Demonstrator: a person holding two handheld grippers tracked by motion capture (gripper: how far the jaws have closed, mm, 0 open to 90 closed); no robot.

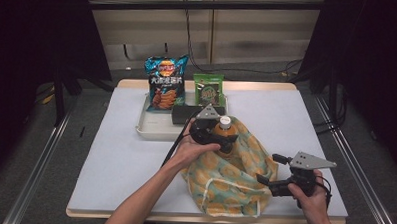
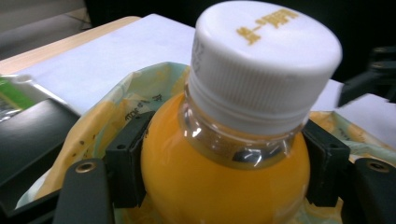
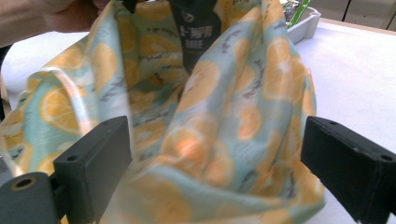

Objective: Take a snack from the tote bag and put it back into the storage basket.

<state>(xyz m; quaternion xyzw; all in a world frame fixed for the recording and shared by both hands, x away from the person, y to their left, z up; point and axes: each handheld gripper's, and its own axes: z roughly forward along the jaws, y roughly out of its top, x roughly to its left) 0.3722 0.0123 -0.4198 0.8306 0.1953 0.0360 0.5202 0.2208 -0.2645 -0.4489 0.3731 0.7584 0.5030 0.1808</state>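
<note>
The left gripper is holding a bottle of orange drink upright by its shoulder, its fingers pressing on both sides just under the white cap. The bottle is sitting in the mouth of the bag, a soft cloth one printed with orange slices, lying near the front middle of the table. The bag's cloth is rising round the bottle and crowding the fingers on both sides.

The right gripper is hovering at the bag's right edge, its fingers standing wide apart with a fold of the bag between them; whether they are touching the cloth I cannot tell.

Just behind the bottle, a white tray is lying toward the back of the table. A chip bag and a green packet are standing in it, and a flat black box is lying at its near rim, close to the left gripper. That side is leaving little room.

The table's left part and its far right part are lying bare under a white sheet. The right hand is sitting close to the front right edge.
</note>
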